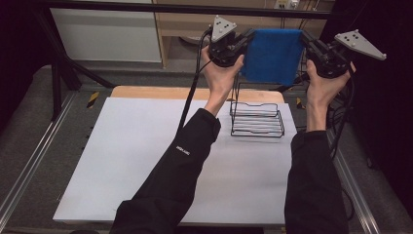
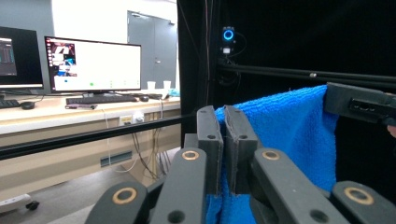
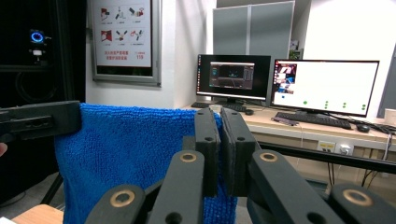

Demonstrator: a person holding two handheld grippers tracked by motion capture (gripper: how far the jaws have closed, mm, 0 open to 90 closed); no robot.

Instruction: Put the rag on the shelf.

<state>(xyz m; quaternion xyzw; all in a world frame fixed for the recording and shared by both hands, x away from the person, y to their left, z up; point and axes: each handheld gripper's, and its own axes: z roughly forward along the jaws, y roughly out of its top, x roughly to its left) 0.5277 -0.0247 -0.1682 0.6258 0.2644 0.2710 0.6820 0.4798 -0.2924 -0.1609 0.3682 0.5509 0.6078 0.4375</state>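
Observation:
A blue towel point(image 1: 272, 54) hangs spread out in the air above the far edge of the table, held by its two top corners. My left gripper point(image 1: 248, 36) is shut on the towel's left top corner, and my right gripper point(image 1: 305, 38) is shut on its right top corner. In the left gripper view the black jaws pinch the blue towel point(image 2: 289, 140), with the other gripper's jaw at the far corner. In the right gripper view the jaws also clamp the towel point(image 3: 135, 154). A black wire rack point(image 1: 256, 118) stands on the white table sheet point(image 1: 136, 161) right below the towel.
Black frame bars cross the far side of the table point(image 1: 195, 9). A wooden table edge point(image 1: 160, 92) shows behind the white sheet. Desks with lit monitors point(image 3: 322, 86) stand in the room beyond.

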